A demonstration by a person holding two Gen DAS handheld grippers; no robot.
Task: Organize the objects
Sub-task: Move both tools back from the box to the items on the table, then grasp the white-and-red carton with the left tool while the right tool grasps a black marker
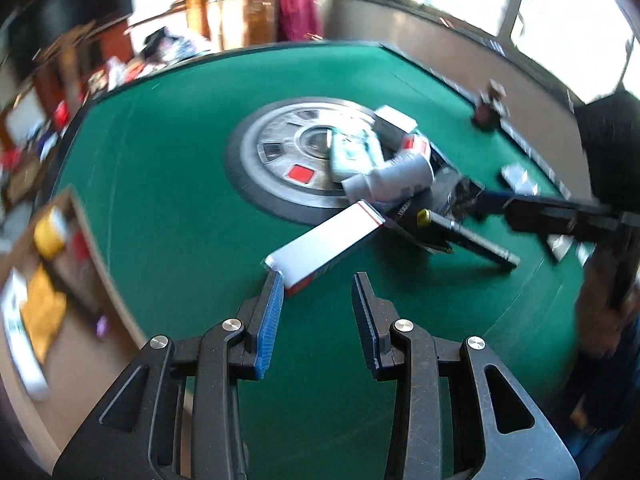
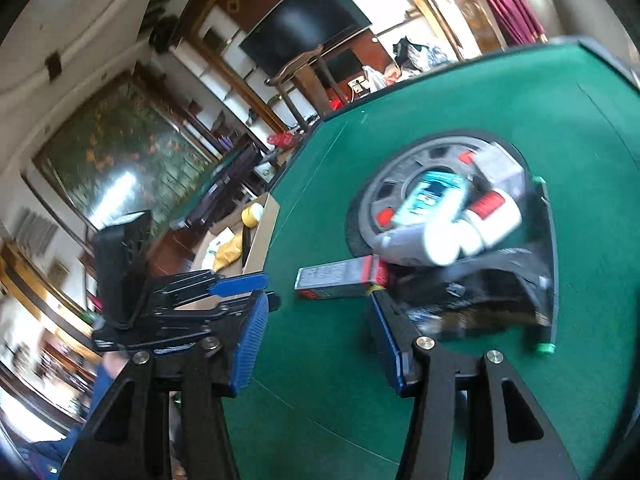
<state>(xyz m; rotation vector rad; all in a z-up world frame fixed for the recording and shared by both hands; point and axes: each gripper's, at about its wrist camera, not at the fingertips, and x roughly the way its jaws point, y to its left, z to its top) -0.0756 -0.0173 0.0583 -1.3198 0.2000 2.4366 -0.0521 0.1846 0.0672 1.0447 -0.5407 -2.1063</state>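
A pile of objects lies on the green table [image 1: 168, 152] over its round centre panel [image 1: 272, 148]: a long white box with red trim [image 1: 326, 244], a white bottle [image 1: 394, 180], a teal-printed box [image 1: 352, 152], a small white box [image 1: 394, 120] and a dark pen with a yellow end [image 1: 464, 236]. My left gripper [image 1: 318, 284] is open and empty, its left fingertip touching the long box's near end. My right gripper [image 2: 318, 300] is open and empty just short of the same box [image 2: 340, 276]. The other gripper shows in each view, at right [image 1: 560, 216] and at left [image 2: 168, 300].
A cardboard box [image 1: 52, 280] with yellow and white items stands off the table's left edge; it also shows in the right wrist view [image 2: 256, 236]. A small brown bottle [image 1: 490, 108] and white packets [image 1: 518, 178] lie at the right. A green-capped marker [image 2: 546, 344] lies near the pile.
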